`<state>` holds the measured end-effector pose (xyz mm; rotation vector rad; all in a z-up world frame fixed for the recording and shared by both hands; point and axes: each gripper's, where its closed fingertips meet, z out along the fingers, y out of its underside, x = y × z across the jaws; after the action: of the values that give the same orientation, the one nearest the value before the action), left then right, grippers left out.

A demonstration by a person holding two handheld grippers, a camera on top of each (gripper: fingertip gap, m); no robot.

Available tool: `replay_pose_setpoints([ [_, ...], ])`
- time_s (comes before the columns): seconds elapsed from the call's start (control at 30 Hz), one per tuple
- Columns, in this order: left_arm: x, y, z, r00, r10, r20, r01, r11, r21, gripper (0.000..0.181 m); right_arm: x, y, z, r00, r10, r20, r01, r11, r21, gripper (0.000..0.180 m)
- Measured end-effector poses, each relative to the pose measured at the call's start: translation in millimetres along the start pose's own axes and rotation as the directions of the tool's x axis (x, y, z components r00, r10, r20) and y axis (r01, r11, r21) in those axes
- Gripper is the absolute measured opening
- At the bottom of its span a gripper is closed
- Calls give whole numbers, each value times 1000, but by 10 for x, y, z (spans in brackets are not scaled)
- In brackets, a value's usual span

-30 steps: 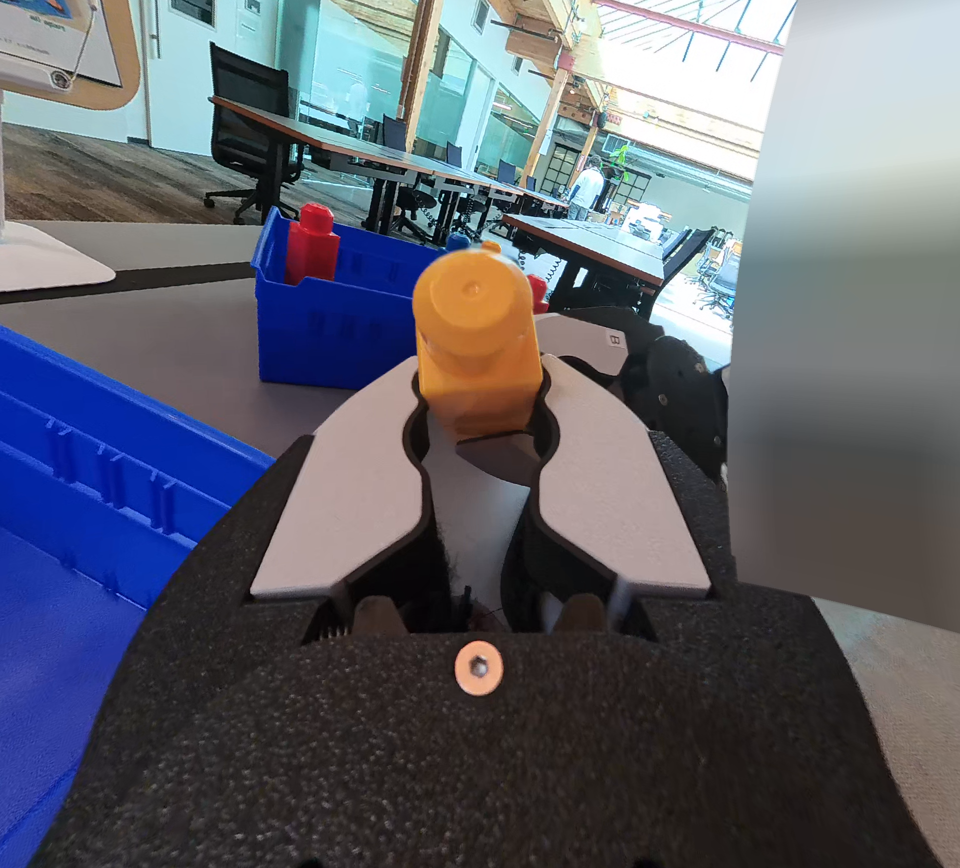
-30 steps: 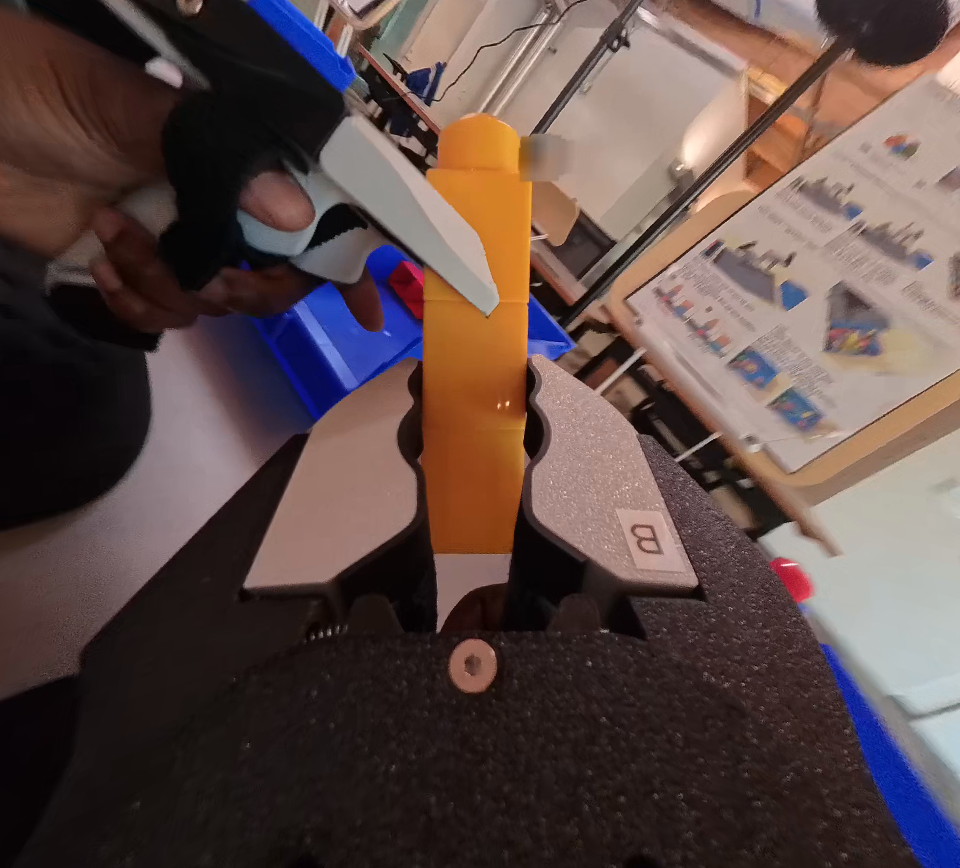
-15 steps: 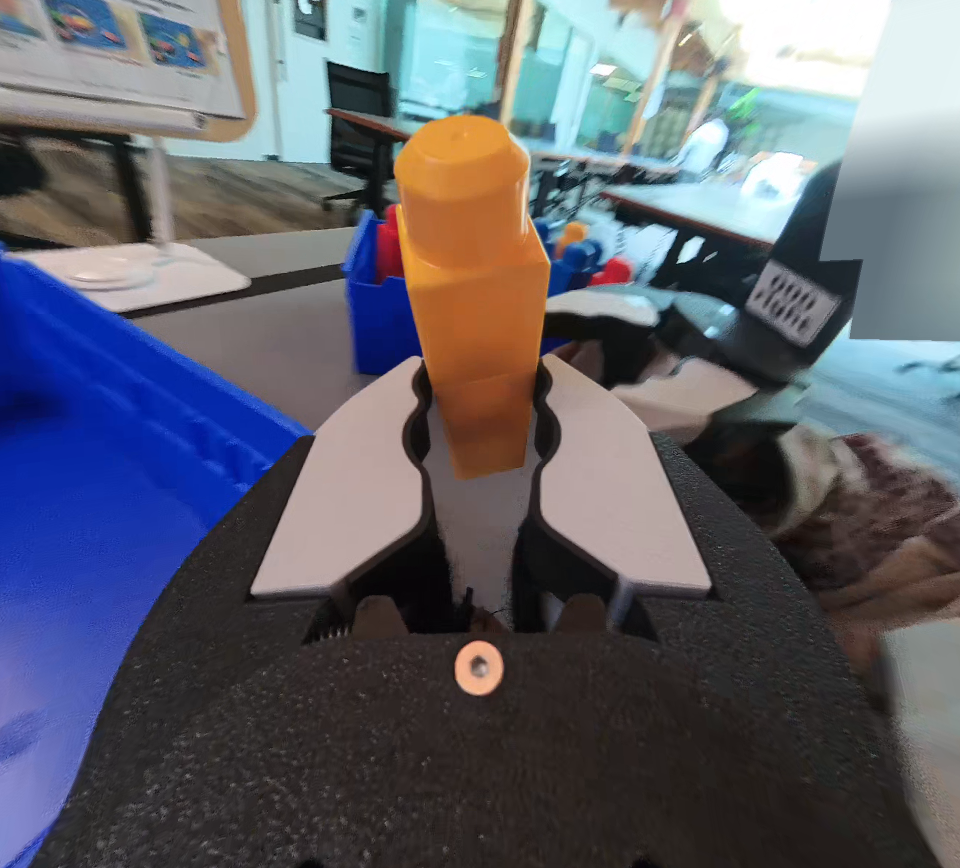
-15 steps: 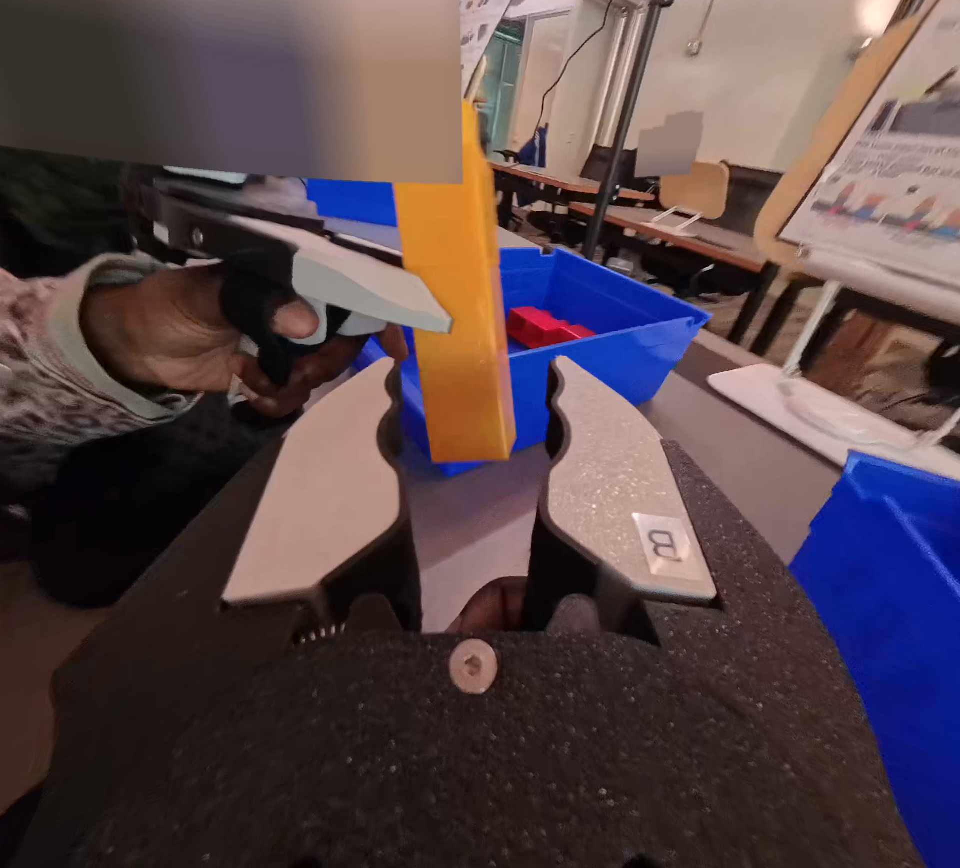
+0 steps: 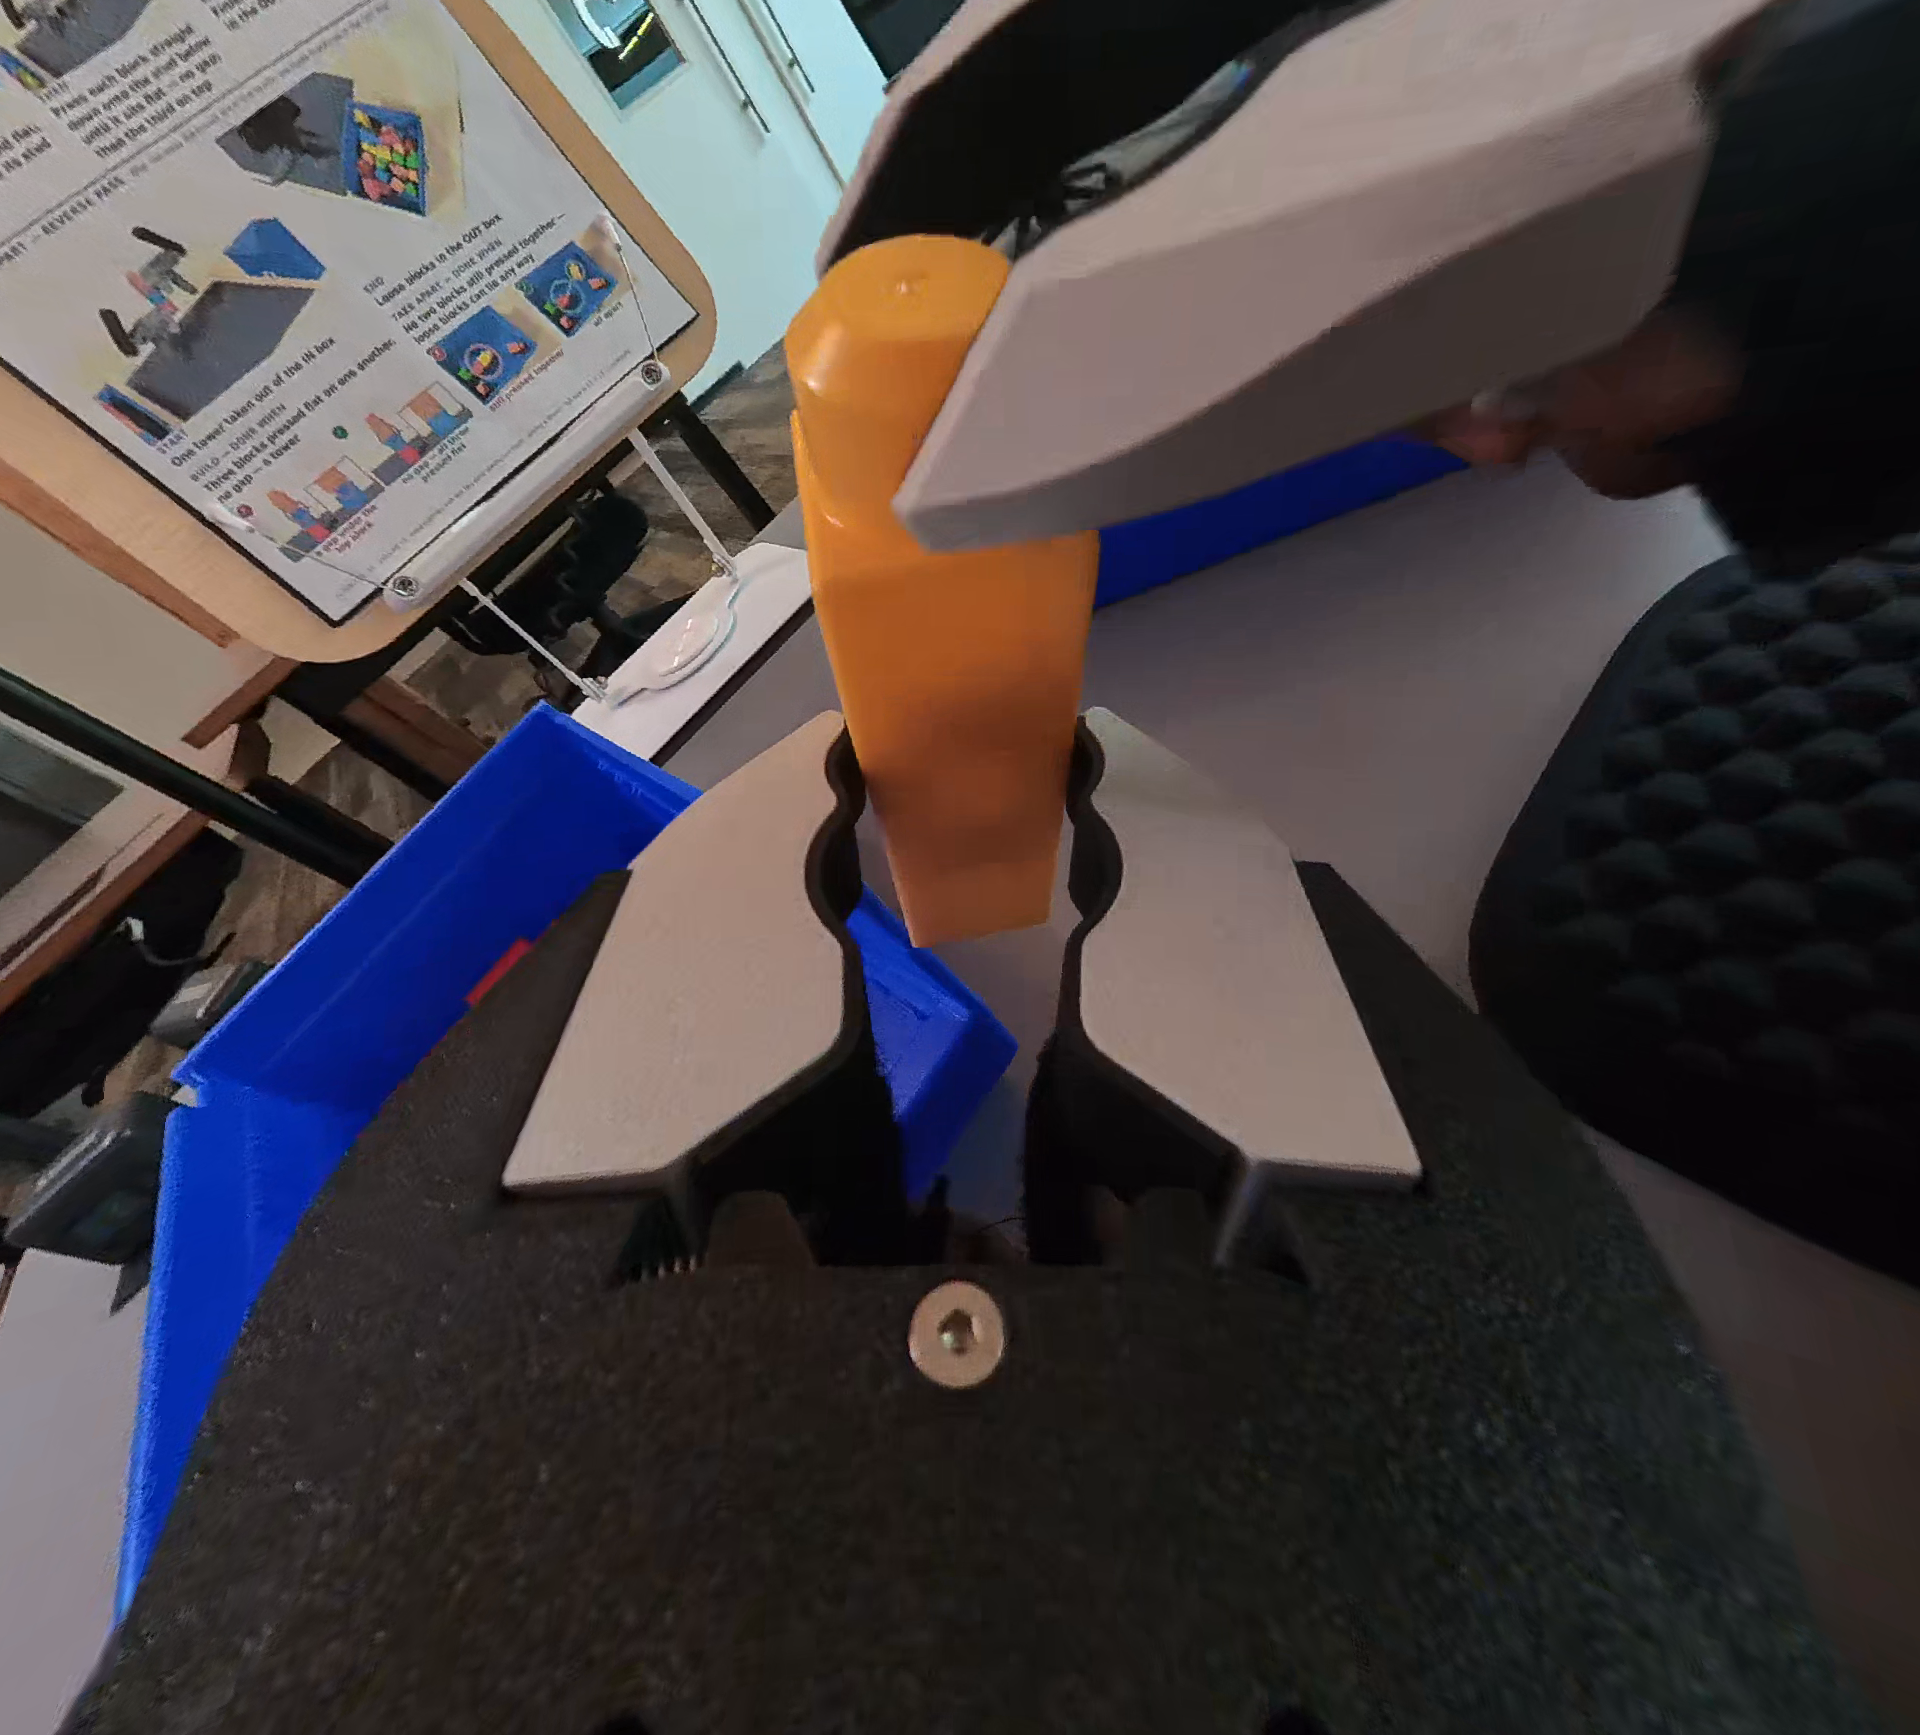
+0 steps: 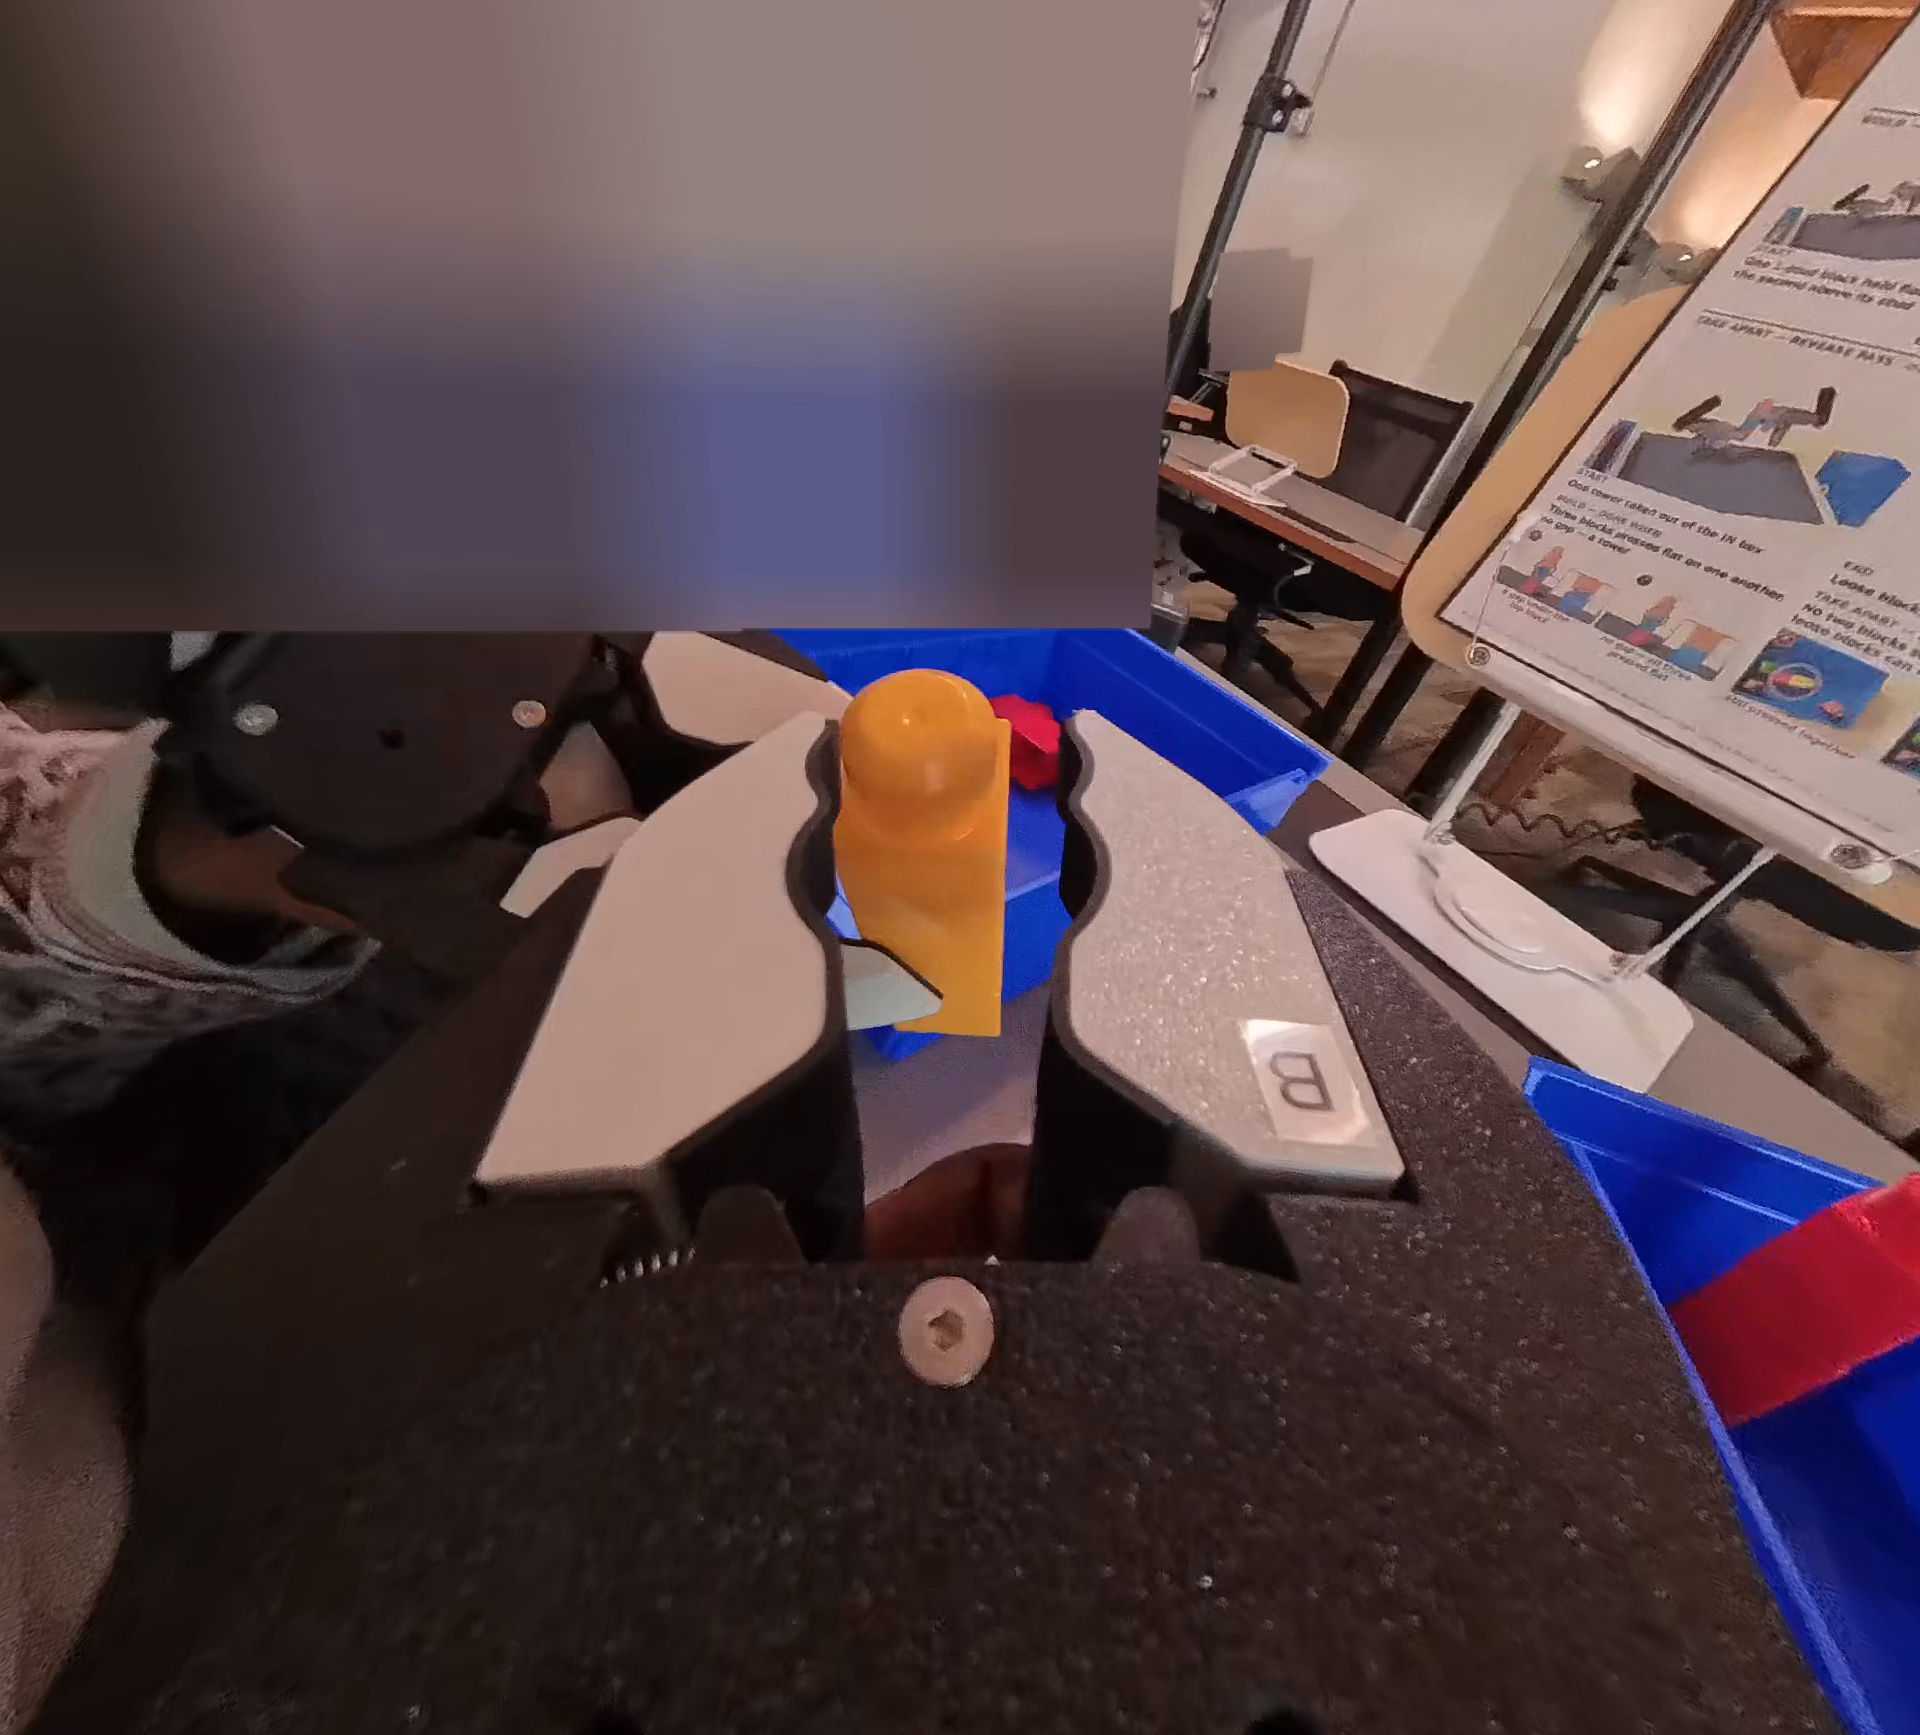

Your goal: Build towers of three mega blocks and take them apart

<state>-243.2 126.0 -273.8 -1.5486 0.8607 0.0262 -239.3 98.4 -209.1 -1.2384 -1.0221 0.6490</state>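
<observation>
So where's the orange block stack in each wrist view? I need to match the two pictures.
Left wrist view: the orange block stack stands at centre, its lower end clamped in the left tool, the right tool's finger overlapping its top.
Right wrist view: it sits centre, seen stud-first between the right tool's open fingers.
Shared landmark: the instruction poster on its stand.

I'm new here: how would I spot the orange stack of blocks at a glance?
Start at the blue bin near the left hand-held gripper. Above its corner, that gripper clamps the bottom of the orange stack of blocks, while the right hand-held gripper straddles its rounded top stud. It is the only orange piece; the loose blocks in the bins, such as the red block, are red.
</observation>
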Motion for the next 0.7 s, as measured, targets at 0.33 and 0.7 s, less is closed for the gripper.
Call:
replay_pose_setpoints([
  [0.33,149,-174,-93,970,-172,-171,200,965,167,56,168,-38,-120,1000,2,-14,-2,999,-32,30],
  [0.7,511,-179,-319,779,-236,-581,498,796,344,53,2129,57,-732,967,119,-227,-171,960,-223,30],
])
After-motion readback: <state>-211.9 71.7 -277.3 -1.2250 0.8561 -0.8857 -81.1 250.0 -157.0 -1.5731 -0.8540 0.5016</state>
